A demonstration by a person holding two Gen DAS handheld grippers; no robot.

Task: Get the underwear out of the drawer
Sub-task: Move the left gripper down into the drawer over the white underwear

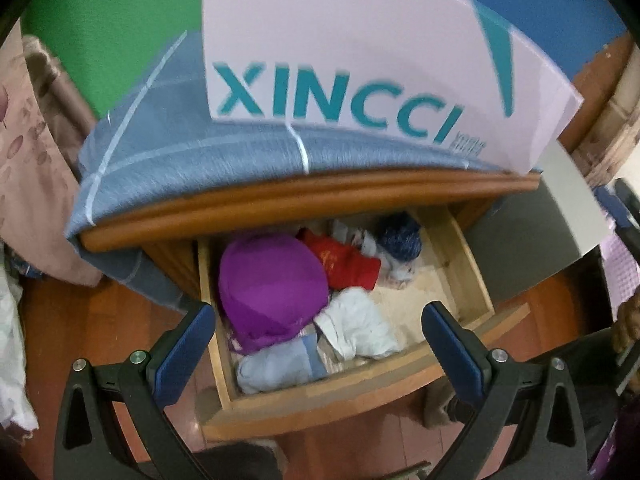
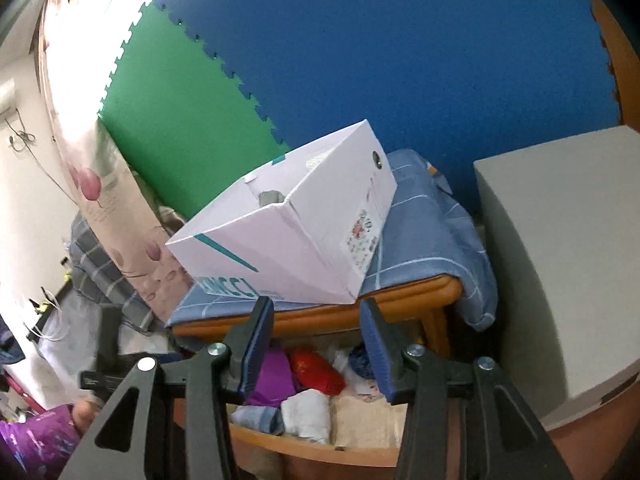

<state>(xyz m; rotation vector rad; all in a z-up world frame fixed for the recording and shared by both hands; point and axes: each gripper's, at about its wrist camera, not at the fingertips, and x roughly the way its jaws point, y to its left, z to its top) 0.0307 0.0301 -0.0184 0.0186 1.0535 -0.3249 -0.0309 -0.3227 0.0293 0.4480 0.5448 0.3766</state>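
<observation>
Left tool (image 1: 318, 320) spread, empty | right tool (image 2: 316, 328) spread, empty | drawer (image 1: 472, 280) open, underwear (image 1: 272, 284) inside

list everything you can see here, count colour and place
drawer: 1, pale wood, pulled open under the cabinet top
purple garment: 1, purple, left part of drawer
red garment: 1, red, behind the purple one
white garment: 1, white, front middle of drawer
light blue garment: 1, pale blue, front left corner
dark blue bundle: 1, navy speckled, back of drawer
box: 1, white with teal lettering, on the cloth
cloth: 1, blue with white lines, over cabinet top
grey block: 1, grey, right of cabinet
left gripper: 1, black with blue pads, open above drawer
right gripper: 1, same, open, empty
</observation>
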